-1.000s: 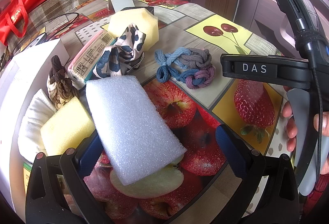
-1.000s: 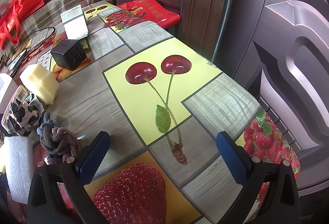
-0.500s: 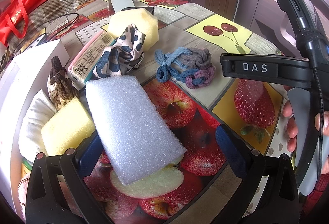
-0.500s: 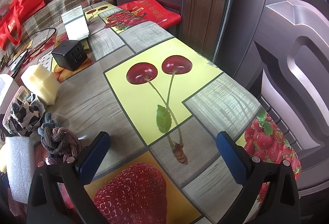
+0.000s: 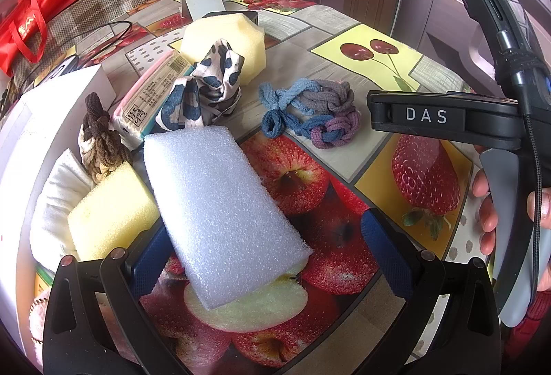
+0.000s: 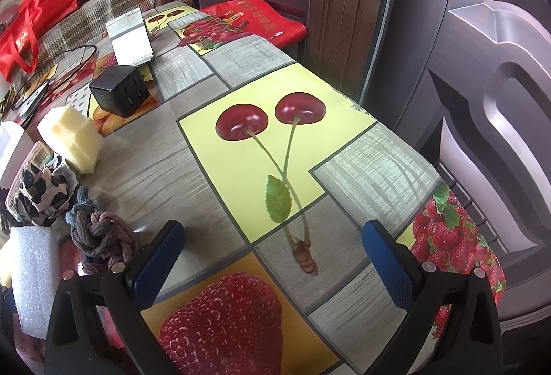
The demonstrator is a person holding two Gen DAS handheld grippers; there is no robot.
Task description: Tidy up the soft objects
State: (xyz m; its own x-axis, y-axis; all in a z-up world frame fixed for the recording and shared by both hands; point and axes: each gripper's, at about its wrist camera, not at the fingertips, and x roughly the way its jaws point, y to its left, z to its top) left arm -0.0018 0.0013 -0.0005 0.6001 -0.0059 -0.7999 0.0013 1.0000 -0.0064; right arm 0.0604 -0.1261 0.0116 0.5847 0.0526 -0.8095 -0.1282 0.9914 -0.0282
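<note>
White foam block (image 5: 224,202): pebbled, rectangular, lying diagonally centre-left of frame on the tablecloth (image 5: 337,168). Left gripper (image 5: 268,254) straddles its lower end, jaws spread wide, nothing held. Right gripper (image 6: 272,257) hovers low over the table, jaws likewise apart, empty.

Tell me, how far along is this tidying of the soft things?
Barely begun, it seems. Nothing is in hand: the left gripper and right gripper are open and empty. The white foam block, blue-grey braided rope, leopard-print cloth and yellow sponges lie scattered on the fruit-print table.
</note>
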